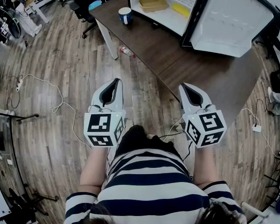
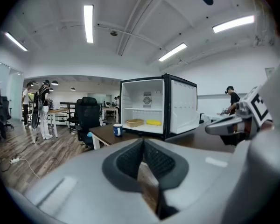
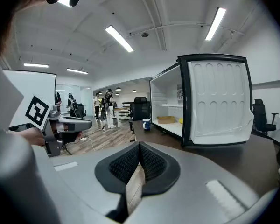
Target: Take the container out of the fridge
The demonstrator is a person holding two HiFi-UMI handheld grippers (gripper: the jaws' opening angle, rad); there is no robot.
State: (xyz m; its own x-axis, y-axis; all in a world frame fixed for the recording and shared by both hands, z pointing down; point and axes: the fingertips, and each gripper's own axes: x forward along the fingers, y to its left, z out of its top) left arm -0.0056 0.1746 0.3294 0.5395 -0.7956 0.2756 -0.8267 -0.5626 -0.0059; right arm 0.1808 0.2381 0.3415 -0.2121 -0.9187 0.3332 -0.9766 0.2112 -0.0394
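We're right at the start, we reckon. The left gripper [image 1: 115, 82] and right gripper [image 1: 184, 86] are both clenched on nothing, short of the table's [image 1: 196, 69] near edge. The tan container [image 1: 153, 3] sits on the left of the open mini fridge's [image 1: 168, 20] floor (something yellow [image 1: 180, 9] beside it). Next we'd step in, spread one gripper's jaws and reach inside.

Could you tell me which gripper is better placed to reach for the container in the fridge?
Probably the left gripper: the tan container sits on the left side of the fridge, open to it, while the open door juts out ahead of the right gripper. Both are shut and far off.
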